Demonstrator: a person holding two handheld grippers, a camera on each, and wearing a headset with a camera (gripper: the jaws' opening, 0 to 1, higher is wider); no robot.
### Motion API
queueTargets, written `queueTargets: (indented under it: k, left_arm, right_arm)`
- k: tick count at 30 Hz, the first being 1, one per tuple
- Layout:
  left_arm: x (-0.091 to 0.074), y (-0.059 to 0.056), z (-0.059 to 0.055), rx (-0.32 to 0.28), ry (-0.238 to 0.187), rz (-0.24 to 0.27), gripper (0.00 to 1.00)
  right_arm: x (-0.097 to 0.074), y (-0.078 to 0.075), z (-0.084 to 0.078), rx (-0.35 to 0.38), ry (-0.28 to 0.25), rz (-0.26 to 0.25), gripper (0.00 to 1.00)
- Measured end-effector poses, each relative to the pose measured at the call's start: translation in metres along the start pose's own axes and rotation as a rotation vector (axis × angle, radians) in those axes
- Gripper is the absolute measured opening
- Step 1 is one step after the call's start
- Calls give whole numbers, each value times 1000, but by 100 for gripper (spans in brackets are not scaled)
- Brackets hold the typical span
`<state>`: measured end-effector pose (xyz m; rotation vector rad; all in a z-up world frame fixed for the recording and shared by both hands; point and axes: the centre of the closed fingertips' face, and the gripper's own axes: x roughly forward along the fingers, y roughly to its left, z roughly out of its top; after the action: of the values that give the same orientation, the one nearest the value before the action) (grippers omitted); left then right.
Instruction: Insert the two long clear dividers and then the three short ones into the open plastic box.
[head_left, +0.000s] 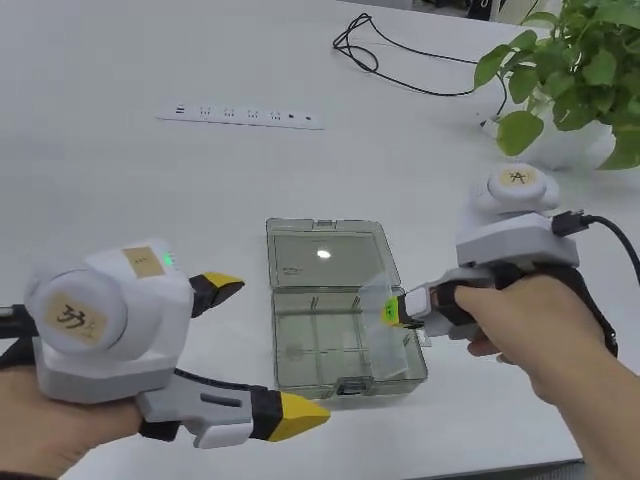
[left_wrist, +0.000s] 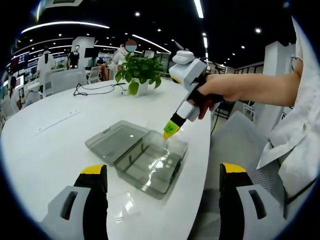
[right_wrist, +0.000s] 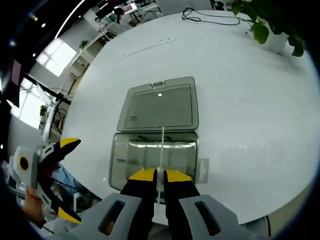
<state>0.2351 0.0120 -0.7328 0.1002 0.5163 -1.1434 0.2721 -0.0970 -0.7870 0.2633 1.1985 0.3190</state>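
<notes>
Your right gripper (right_wrist: 159, 176) clamping clear divider (right_wrist: 163, 144), faint over open plastic box (head_left: 300, 250), your left gripper (head_left: 272, 350) jaws spread

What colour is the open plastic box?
The plastic box is a translucent smoky grey with a greenish tint, clearest in the head view.

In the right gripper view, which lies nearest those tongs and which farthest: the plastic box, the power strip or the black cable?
1. The plastic box, just ahead of the right tongs.
2. The power strip, farther out, left of centre.
3. The black cable, farthest, at the view's top.
</notes>
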Motion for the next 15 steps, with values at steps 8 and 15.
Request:
queueTargets:
  k: [8, 15]
  left_arm:
    - [1, 0, -1, -13, -2, 0, 94]
    - [2, -1, 1, -9, -12, -4, 94]
  right_arm:
    - [2, -2, -2, -11, 10, -14, 6]
    - [4, -1, -2, -15, 15, -19, 6]
